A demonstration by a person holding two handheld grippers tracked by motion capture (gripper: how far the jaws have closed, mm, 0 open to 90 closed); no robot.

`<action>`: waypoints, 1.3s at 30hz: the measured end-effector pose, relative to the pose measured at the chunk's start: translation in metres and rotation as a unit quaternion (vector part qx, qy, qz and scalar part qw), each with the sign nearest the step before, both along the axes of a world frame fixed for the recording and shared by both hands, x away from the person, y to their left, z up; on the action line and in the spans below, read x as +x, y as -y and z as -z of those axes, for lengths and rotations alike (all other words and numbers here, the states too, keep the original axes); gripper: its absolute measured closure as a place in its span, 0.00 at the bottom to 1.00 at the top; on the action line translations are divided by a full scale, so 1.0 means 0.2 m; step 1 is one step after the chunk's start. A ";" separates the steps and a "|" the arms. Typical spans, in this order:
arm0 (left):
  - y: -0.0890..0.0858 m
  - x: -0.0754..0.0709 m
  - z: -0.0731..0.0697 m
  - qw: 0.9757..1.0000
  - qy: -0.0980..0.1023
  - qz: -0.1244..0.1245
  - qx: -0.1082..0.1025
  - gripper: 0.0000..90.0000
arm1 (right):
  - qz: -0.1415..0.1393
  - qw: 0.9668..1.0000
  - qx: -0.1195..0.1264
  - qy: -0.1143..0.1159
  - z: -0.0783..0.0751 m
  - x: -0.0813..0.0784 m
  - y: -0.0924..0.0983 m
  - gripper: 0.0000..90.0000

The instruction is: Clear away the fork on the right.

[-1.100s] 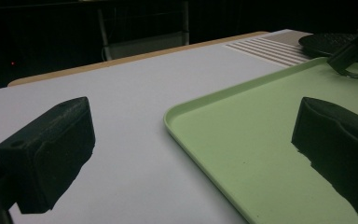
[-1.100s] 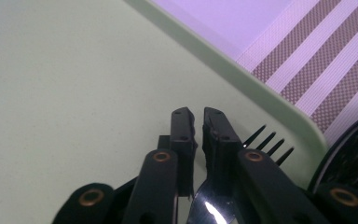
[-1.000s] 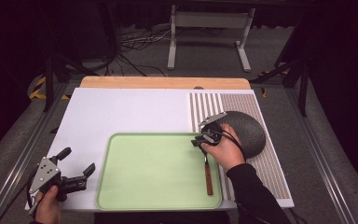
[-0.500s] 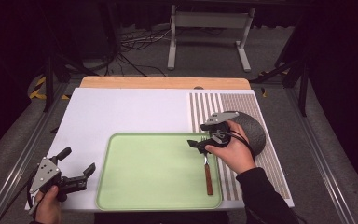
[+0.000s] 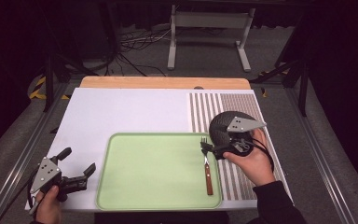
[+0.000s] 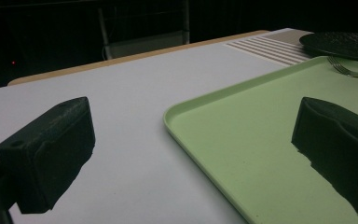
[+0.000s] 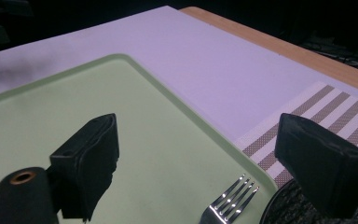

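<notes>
Fork (image 5: 207, 164) lay on the right-hand part of the green tray (image 5: 149, 172), tines toward the far edge and wooden handle toward the person, parallel to the tray's right rim. Right claw (image 5: 205, 148) hovered just above the tines with its jaws apart; they had just been opening, and nothing stood between them. In the right gripper view the fork tines (image 7: 230, 198) lay below and between the two spread jaws, untouched, beside the rim of the dark plate (image 7: 289, 207). That plate (image 5: 228, 125) rested on the striped placemat (image 5: 223, 105), just right of the tray and partly covered by the right hand (image 5: 251, 161). Left claw (image 5: 77, 173) was held low over the white counter (image 5: 121, 112) near its front left corner, just left of the tray, jaws apart and empty. In the left gripper view the tray rim (image 6: 205, 140) ran between the two jaws, with the fork (image 6: 349, 70) and plate (image 6: 340, 42) far off at upper right
</notes>
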State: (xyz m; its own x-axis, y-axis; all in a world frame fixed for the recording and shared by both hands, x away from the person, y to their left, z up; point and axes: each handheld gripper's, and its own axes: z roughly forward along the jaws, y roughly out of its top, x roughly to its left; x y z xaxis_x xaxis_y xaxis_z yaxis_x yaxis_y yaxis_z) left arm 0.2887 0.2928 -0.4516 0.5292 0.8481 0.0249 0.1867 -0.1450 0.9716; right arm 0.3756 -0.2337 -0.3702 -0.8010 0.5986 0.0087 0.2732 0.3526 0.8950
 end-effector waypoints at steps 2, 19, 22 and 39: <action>0.00 0.00 0.00 1.000 0.000 0.000 0.000 0.00 | 0.001 1.000 0.008 0.009 0.00 -0.02 0.03 0.15; 0.00 0.00 0.01 1.000 -0.001 -0.003 -0.001 0.00 | 0.037 0.996 0.073 0.044 0.12 -0.13 0.30 0.14; 0.01 0.00 0.01 1.000 -0.001 -0.002 -0.001 0.00 | 0.043 0.994 0.090 0.049 0.16 -0.15 0.35 0.14; 0.00 0.00 0.00 1.000 0.001 0.001 -0.001 0.00 | 0.064 0.992 0.093 0.050 0.36 -0.19 0.51 0.15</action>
